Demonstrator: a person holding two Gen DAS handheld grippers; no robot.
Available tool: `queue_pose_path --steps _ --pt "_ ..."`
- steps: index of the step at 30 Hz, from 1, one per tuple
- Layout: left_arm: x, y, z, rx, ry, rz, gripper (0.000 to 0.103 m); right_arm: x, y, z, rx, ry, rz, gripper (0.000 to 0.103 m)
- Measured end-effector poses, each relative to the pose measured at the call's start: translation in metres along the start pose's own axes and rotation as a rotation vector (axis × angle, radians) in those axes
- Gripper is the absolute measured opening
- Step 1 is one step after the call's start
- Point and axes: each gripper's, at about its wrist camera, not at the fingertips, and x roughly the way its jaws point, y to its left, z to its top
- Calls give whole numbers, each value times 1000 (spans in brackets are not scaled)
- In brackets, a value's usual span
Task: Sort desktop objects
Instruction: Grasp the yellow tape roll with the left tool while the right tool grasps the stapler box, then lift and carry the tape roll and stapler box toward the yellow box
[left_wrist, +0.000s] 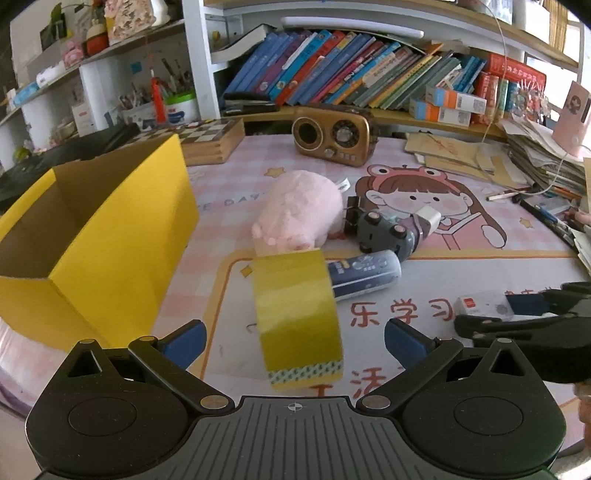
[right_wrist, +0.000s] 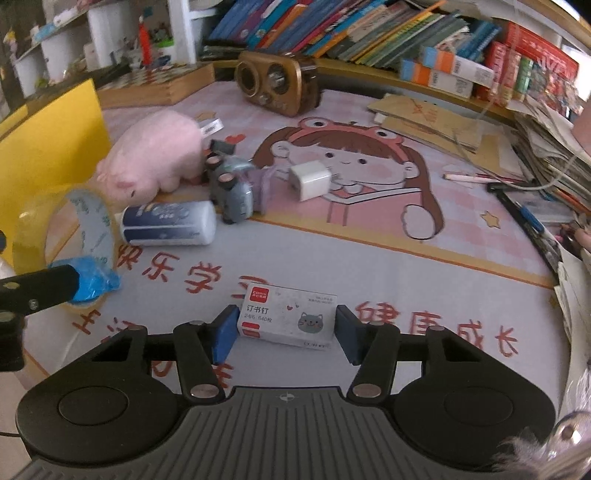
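Note:
A yellow tape roll (left_wrist: 297, 317) stands on edge on the desk mat between the wide-open fingers of my left gripper (left_wrist: 293, 341), untouched; it also shows in the right wrist view (right_wrist: 62, 240). My right gripper (right_wrist: 286, 334) has its blue pads at both ends of a white staple box (right_wrist: 290, 319); whether they press it I cannot tell. The box shows in the left wrist view (left_wrist: 484, 304). A pink plush pig (left_wrist: 301, 214), a grey toy car (left_wrist: 386, 230), a dark blue-and-white tube (left_wrist: 364, 273) and a white charger (right_wrist: 310, 181) lie further back.
An open yellow cardboard box (left_wrist: 110, 251) stands at the left. A brown retro radio (left_wrist: 332, 134), a chessboard box (left_wrist: 207, 140) and bookshelves are at the back. Stacked papers and pens (right_wrist: 546, 147) crowd the right edge.

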Motion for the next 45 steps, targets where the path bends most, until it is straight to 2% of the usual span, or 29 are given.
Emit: queue_pose_path --steps 5,6,8,9,10,14,16,18,22,24,25,28,37,45 --pt "16 -5 7 21 19 58 101 -11 -6 -1 1 -20 15 53" --pt "17 -5 7 22 21 61 94 -13 -6 -1 -3 -25 20 53" --pt "18 -3 10 13 26 57 74 -17 -4 -1 -15 -37 28 53" --pt "17 -1 11 3 28 54 54 -18 -3 -2 -19 -42 32 53" --pt "16 2 12 -12 31 39 41 -20 -3 -2 -23 -47 34 53" --pt "12 16 15 -133 27 -11 40 -22 -3 -2 -21 -52 45 53" --pt "9 31 16 -271 16 -79 40 -23 -3 -3 -15 -53 48 53" --pt "9 45 15 -420 16 -184 40 -24 -5 -4 -8 -54 48 53" --pt "17 62 4 -708 8 -445 40 -27 -9 -6 11 -55 41 53" --pt "21 63 -2 -791 7 -518 40 -28 -12 -8 22 -53 35 53" --pt "22 61 -2 -792 13 -519 40 -28 -13 -8 25 -52 34 53" --pt "19 51 2 -707 9 -476 40 -31 -16 -10 32 -56 24 53" --pt "-15 42 7 -521 -97 -404 40 -41 -16 -16 29 -76 23 53" --pt "-36 40 -11 -392 -80 -303 40 -54 -4 -21 3 -96 36 53"
